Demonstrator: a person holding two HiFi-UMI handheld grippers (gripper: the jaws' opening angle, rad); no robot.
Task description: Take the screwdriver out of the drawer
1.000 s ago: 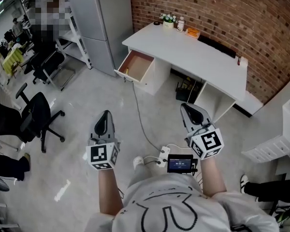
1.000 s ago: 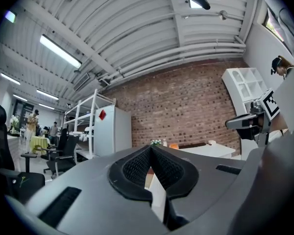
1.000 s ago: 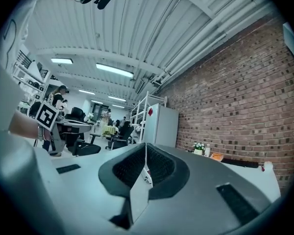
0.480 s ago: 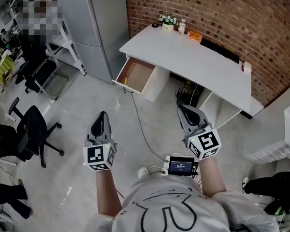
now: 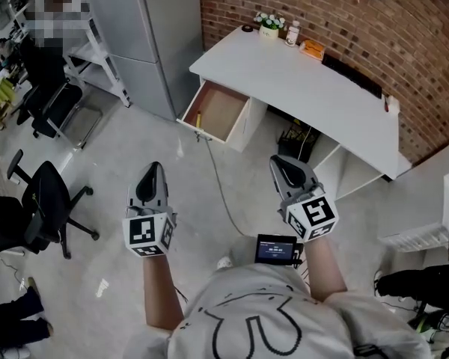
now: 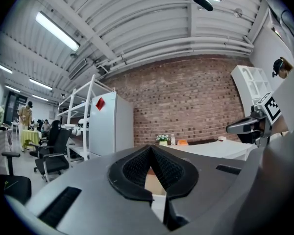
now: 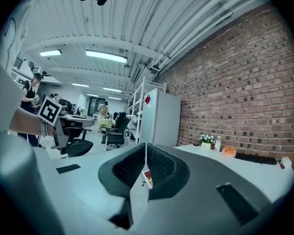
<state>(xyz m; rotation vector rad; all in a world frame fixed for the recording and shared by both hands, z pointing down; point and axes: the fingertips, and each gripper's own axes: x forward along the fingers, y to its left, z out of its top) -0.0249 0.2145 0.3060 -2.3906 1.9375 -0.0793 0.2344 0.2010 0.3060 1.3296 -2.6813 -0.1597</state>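
The person is standing on the open floor, well apart from the white desk [image 5: 307, 81], and is holding both tools out in front at about waist height. The left gripper [image 5: 151, 175] is carrying its jaws pressed together with nothing between them, and the right gripper [image 5: 285, 166] is doing the same: tips meeting, empty. The drawer [image 5: 226, 109] is hanging open from the desk's left end. A small yellow-handled thing that I take for the screwdriver [image 5: 197, 119] is lying inside it, close against the left wall near the front.

The reach looks not yet begun, and a few things could spoil it. A pale cable [image 5: 217, 182] is trailing across the floor from the drawer toward the person's feet, and a careless step could snag it. Jaws arriving shut would only shove the screwdriver along the drawer bottom. Because it is lying tight beside the wall, one jaw could strike the wood and the grip could slip off the handle.
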